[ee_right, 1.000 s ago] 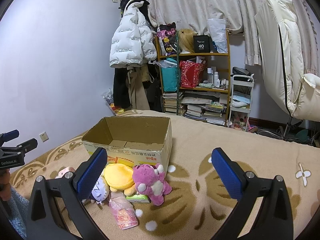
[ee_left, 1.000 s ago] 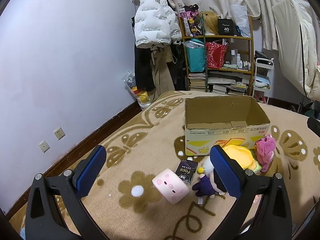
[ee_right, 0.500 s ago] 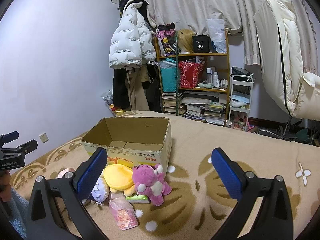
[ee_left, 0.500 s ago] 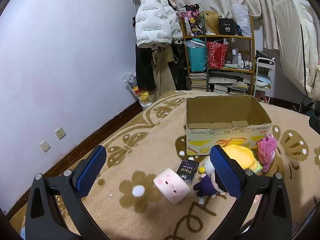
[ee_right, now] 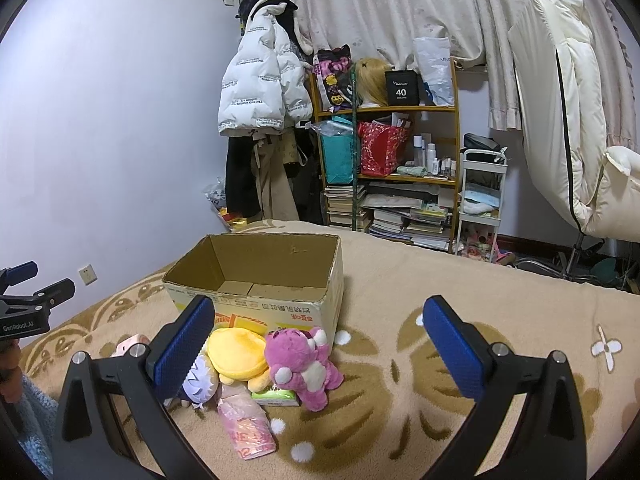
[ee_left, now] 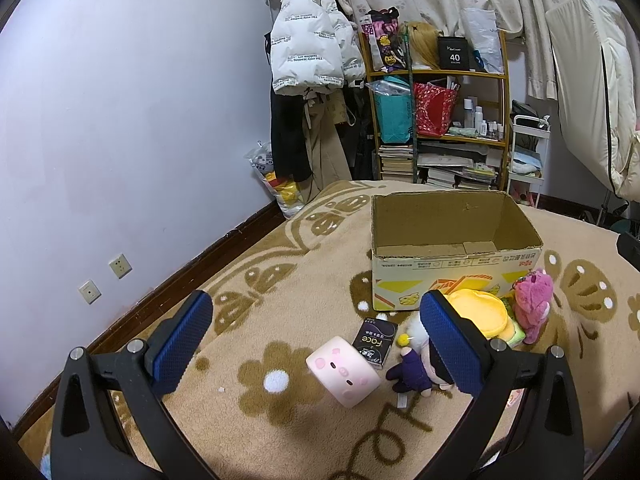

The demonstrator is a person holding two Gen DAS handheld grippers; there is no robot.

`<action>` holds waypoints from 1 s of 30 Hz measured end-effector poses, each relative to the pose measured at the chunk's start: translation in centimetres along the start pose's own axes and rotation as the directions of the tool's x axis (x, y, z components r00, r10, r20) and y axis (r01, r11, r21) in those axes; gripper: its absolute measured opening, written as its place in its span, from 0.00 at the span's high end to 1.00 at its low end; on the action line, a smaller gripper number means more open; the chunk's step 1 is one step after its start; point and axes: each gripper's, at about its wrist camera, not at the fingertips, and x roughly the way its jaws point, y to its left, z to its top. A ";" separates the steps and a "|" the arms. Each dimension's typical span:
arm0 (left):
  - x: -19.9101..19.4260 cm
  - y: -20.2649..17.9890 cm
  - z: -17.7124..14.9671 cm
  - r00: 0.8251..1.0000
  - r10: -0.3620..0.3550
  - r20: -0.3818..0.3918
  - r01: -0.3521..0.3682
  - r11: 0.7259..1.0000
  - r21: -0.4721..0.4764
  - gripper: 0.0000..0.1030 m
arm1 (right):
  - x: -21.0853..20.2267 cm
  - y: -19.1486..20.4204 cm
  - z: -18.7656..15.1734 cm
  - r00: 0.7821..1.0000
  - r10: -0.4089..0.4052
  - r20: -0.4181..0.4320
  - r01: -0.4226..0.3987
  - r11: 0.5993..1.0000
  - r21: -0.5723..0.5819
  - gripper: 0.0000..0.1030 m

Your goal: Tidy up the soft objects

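Beige flower-patterned blanket: soft toys heaped before empty brown cardboard box; left gripper and right gripper spread, unladen (advise centring on pink plush bear).

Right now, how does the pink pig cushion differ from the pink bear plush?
The pig cushion is pale pink and blocky; the bear plush is deep magenta with limbs. The cushion lies apart on the blanket; the bear sits by the cardboard box, against the yellow plush. Both are outside the box, ungripped.
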 end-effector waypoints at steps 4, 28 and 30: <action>0.0 0.0 0.0 1.000 0.001 0.000 -0.001 1.000 0.000 0.01 | 0.0 0.0 0.0 1.000 -0.001 0.000 0.001 1.000 0.000 0.00; 0.0 0.0 0.0 1.000 0.000 -0.001 0.000 1.000 -0.001 0.01 | -0.1 0.1 0.2 1.000 0.001 0.002 -0.001 1.000 0.002 0.00; 0.0 0.0 0.0 1.000 0.001 -0.001 -0.001 1.000 -0.001 0.01 | -0.1 0.1 0.2 1.000 0.000 0.001 0.000 1.000 0.001 0.00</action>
